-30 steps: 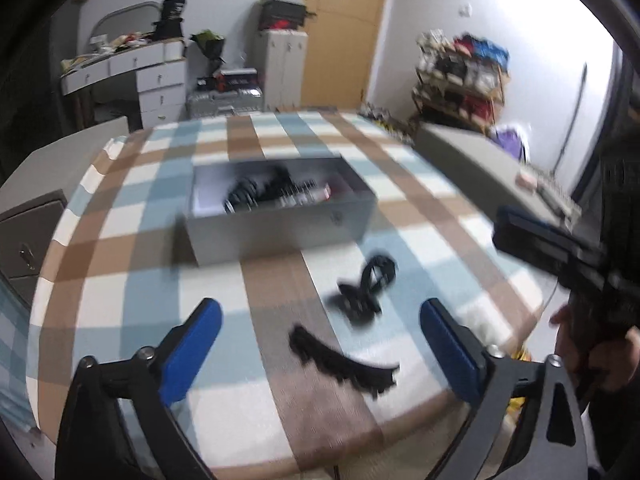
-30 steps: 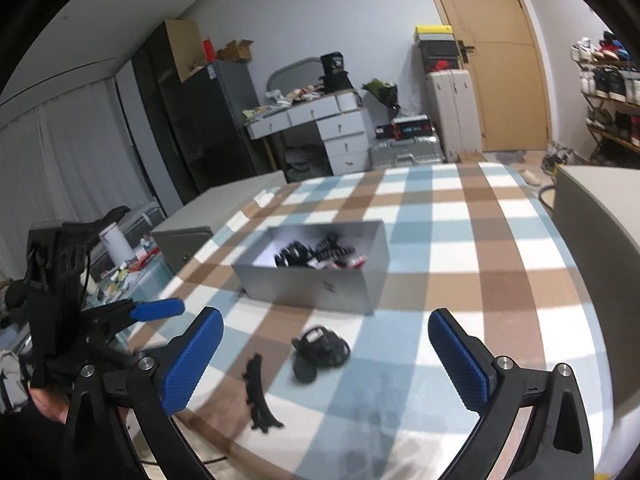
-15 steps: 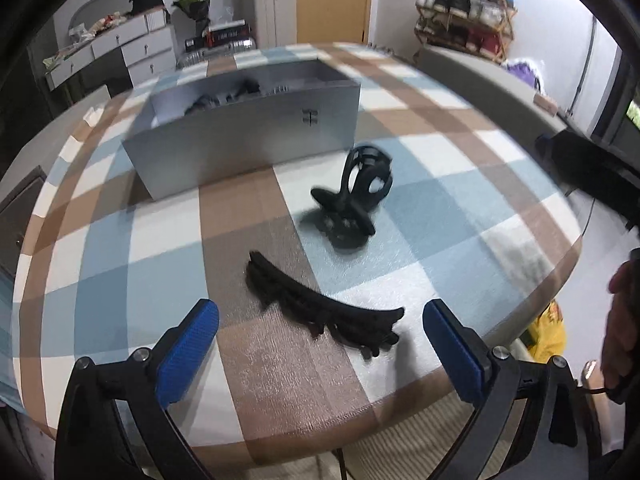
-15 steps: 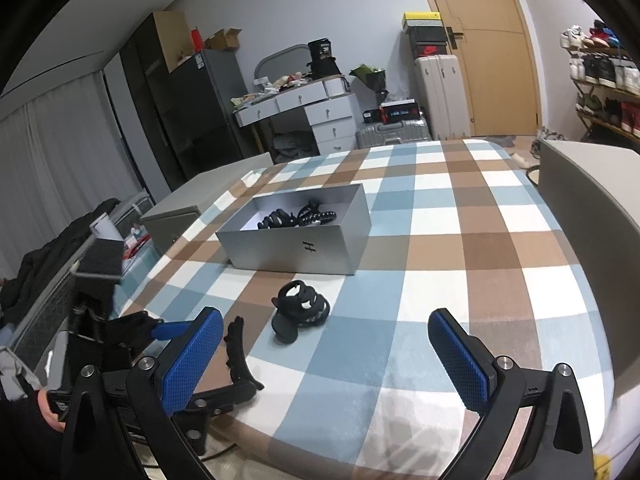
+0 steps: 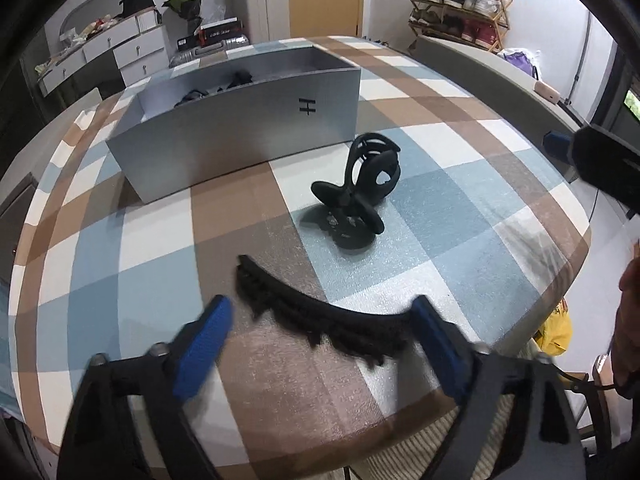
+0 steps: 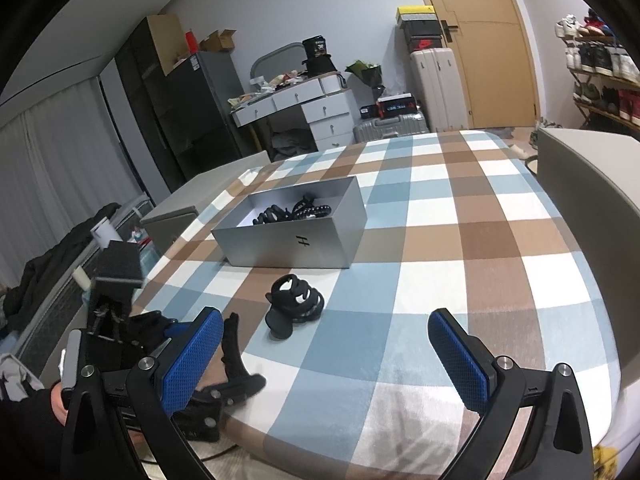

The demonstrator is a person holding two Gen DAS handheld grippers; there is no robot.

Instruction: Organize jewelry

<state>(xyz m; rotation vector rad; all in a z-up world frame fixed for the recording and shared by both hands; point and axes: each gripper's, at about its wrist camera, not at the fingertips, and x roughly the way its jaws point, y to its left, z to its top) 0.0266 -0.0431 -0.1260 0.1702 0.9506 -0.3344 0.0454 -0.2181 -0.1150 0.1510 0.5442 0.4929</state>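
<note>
The jaws of your left gripper (image 5: 320, 340) are closing, with the long, curved, toothed black plastic hair comb (image 5: 320, 314) lying flat on the checked blue, brown and white tablecloth (image 5: 460, 208) between the blue pads. The left pad (image 5: 202, 346) stands clear of the comb's left end. The right pad (image 5: 434, 340) meets the comb's right end in this view, but you cannot tell whether it presses. Treat the comb as not yet gripped.

Note the key relation: the comb's long axis runs across the gap from pad to pad, not along the fingers. As a judgement, closing on this line squeezes the comb end to end, so expect it to bow or skate. A roll of the wrist would take it across its narrow width.

Beyond the comb lies the black plastic claw clip (image 5: 360, 184), and behind that the open grey rectangular box (image 5: 248, 132) holding other dark hair pieces.

The jaws of your right gripper (image 6: 324, 356) stand wide apart and empty. The left gripper is the nearer to the comb; the claw clip (image 6: 294, 304) lies ahead of the right.
</note>
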